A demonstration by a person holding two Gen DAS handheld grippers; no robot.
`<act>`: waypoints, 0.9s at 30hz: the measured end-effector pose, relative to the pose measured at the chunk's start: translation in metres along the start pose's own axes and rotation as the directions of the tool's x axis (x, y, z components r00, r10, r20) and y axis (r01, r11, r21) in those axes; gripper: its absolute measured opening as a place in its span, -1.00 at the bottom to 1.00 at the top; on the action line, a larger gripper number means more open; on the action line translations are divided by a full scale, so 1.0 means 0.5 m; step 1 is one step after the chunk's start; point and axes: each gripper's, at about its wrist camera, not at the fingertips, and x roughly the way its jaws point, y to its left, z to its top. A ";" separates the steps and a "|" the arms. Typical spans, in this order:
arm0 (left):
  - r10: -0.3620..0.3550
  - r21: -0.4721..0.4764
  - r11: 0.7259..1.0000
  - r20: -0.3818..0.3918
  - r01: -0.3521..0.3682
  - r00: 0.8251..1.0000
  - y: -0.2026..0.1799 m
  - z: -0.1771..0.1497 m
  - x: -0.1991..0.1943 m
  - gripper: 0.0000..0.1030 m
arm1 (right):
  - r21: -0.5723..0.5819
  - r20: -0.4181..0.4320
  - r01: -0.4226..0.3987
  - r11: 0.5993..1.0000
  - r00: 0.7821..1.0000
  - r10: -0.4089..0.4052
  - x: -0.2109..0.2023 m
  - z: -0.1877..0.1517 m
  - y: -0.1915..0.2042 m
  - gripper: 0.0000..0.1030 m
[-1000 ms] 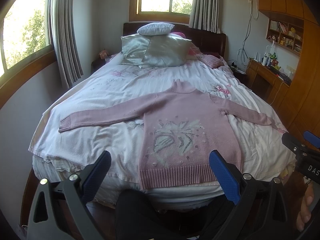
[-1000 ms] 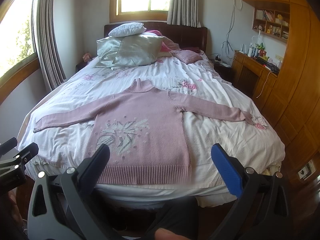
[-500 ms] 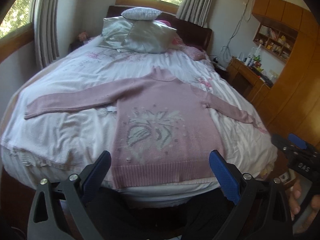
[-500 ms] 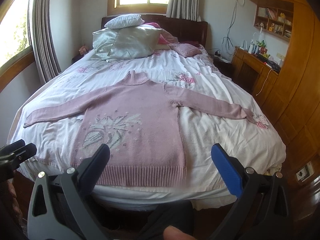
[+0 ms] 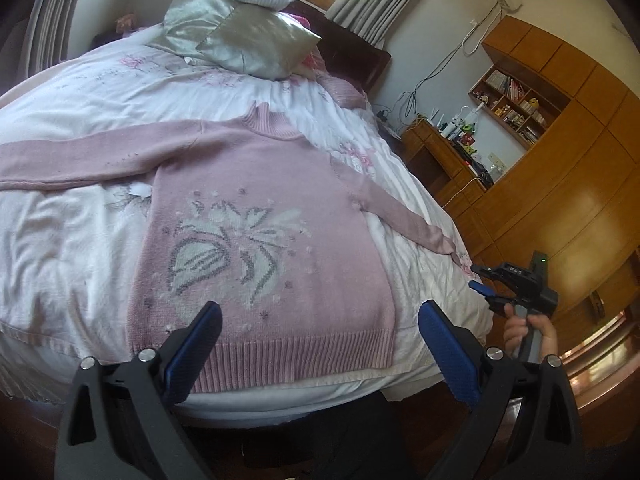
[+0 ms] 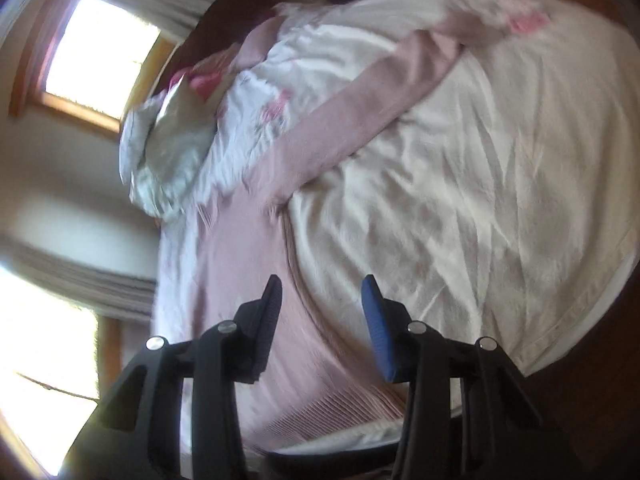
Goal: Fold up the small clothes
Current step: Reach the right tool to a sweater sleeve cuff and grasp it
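Pink sweater (image 5: 256, 216) flat on the bed (image 5: 72, 248), front up, both sleeves spread wide, ribbed hem at the near edge of the mattress. Left hand-held gripper (image 5: 318, 344) above that hem, blue pads far apart, nothing between them. Right hand-held gripper (image 6: 322, 320) tilted hard, view blurred, over the sweater's right side seam where it meets the white bedspread; jaws partly open, narrower than the left, holding nothing. Right sleeve (image 6: 360, 100) stretched away across the cover. Pillows (image 5: 240, 32) piled at the headboard, wooden desk (image 5: 444, 152) beside the bed.
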 end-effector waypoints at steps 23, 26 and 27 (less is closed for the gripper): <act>0.113 -0.087 0.989 -0.086 -0.121 0.990 0.008 0.043 0.200 0.92 | 0.525 0.272 -0.134 0.841 0.962 -0.017 0.168 0.472 -0.403 -0.26; 0.119 -0.099 0.987 -0.091 -0.128 0.989 0.012 0.040 0.208 0.92 | 0.516 0.283 -0.146 0.844 0.959 -0.006 0.173 0.482 -0.405 -0.35; 0.117 -0.107 0.986 -0.090 -0.126 0.989 0.014 0.038 0.210 0.92 | 0.507 0.279 -0.144 0.850 0.960 -0.004 0.176 0.488 -0.402 -0.37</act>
